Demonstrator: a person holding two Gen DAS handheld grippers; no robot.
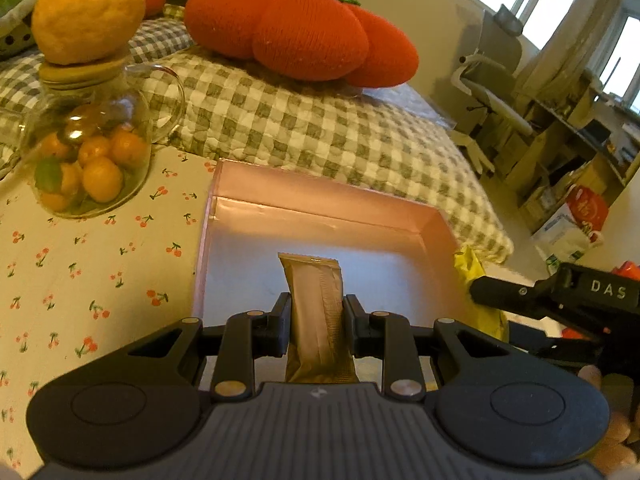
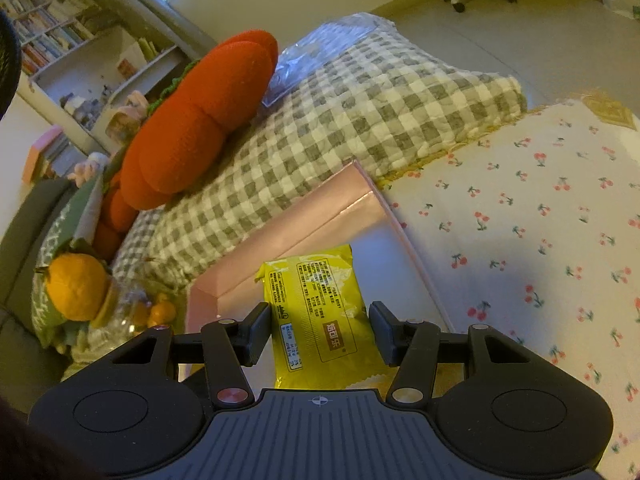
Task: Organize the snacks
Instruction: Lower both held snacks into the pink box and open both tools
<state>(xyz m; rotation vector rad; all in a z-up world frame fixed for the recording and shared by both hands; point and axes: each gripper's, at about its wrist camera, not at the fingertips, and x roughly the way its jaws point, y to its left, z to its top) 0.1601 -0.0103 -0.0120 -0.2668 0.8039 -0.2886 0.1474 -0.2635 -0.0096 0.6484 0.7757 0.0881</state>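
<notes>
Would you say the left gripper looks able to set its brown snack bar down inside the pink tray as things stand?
Probably yes. The left gripper is shut on the brown snack bar, whose tip is already over the pink tray. The tray floor ahead looks bare, and the right gripper with its yellow packet is off to the side.

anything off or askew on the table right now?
One oddity: a lemon sits balanced on the lid of the glass jar of small oranges. No spills or damage visible. The pink tray looks square and intact.
</notes>
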